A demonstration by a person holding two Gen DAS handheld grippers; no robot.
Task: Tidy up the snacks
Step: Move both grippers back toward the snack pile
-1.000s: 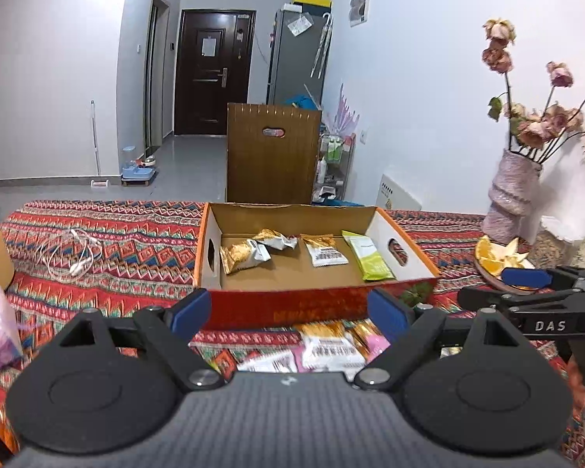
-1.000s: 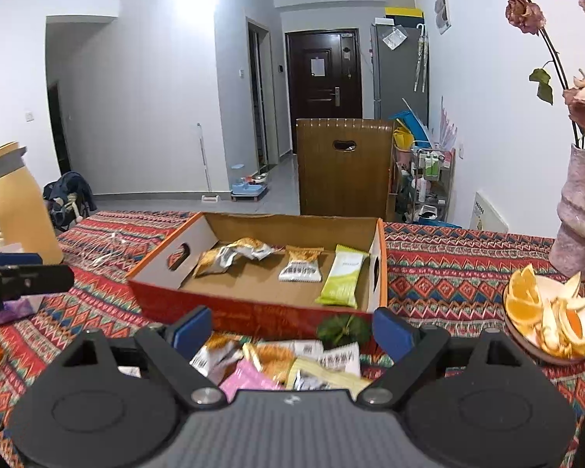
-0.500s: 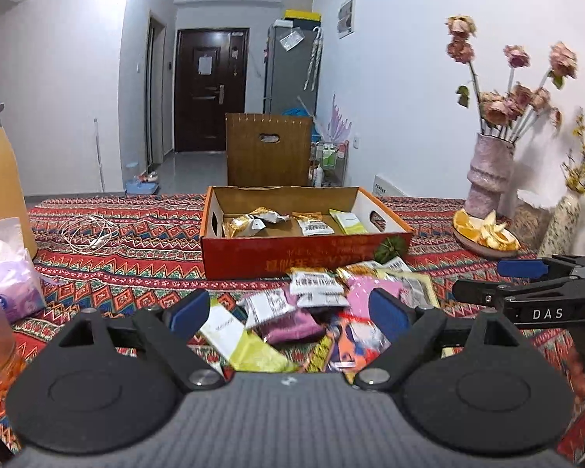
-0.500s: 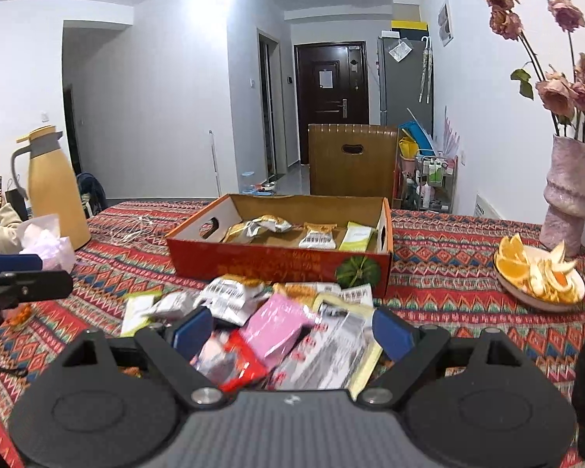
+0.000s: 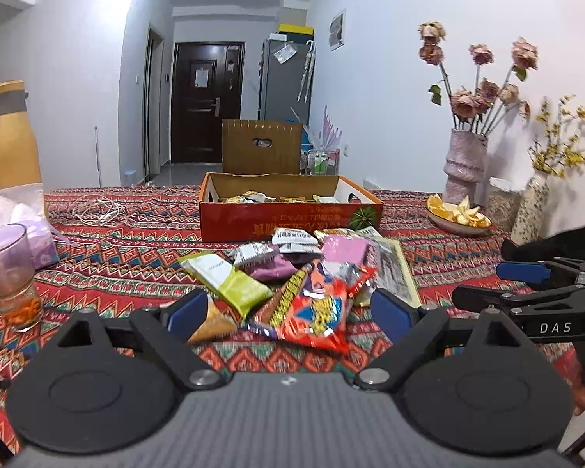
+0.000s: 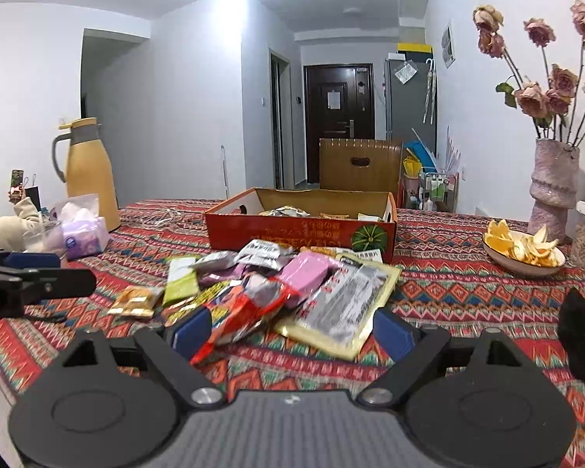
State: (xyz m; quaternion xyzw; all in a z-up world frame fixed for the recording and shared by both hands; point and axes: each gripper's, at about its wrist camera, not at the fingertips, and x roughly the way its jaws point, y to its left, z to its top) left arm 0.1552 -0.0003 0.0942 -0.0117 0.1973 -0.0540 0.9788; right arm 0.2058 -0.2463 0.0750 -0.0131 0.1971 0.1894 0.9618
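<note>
A pile of snack packets lies on the patterned tablecloth in front of an open orange cardboard box (image 5: 288, 223) (image 6: 300, 234) that holds several packets. In the pile are a red packet (image 5: 319, 312) (image 6: 245, 304), a green bar (image 5: 226, 279), a pink packet (image 6: 308, 273) and a large yellow-edged packet (image 6: 343, 304). My left gripper (image 5: 290, 310) is open and empty just short of the red packet. My right gripper (image 6: 290, 329) is open and empty, near the pile's front edge. Each gripper shows at the side of the other's view.
A glass (image 5: 9, 273) with a drink stands at the left, with a tissue pack (image 6: 84, 234) and a yellow thermos jug (image 6: 87, 171) behind it. A plate of orange peel (image 6: 522, 245), a flower vase (image 6: 552, 187) and white cables (image 5: 97, 210) are on the table.
Both grippers have pulled back from the box toward the near table edge and lowered. The snack pile now fills the foreground. Both stay open and empty.
</note>
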